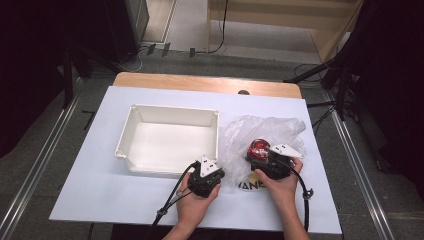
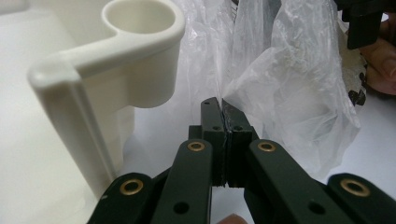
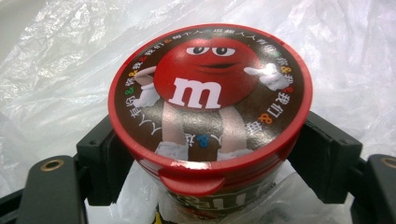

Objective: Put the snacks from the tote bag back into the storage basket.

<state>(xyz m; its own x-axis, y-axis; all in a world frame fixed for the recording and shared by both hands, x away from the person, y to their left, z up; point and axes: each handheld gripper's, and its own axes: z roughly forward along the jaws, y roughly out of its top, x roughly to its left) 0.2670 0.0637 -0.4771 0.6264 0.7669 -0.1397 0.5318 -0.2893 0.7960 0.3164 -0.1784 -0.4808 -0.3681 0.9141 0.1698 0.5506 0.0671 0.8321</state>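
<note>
We see our left gripper (image 1: 205, 176) and right gripper (image 1: 268, 161) as black blocks, each topped by a grey three-cornered plate and trailing a black cable. Brass-ringed screws stud the black jaw arms; our forearms are bare.

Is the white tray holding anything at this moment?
No: in the high view the white tray shows a bare white floor, while the red-lidded candy tub sits in the right gripper over the plastic bag.
</note>
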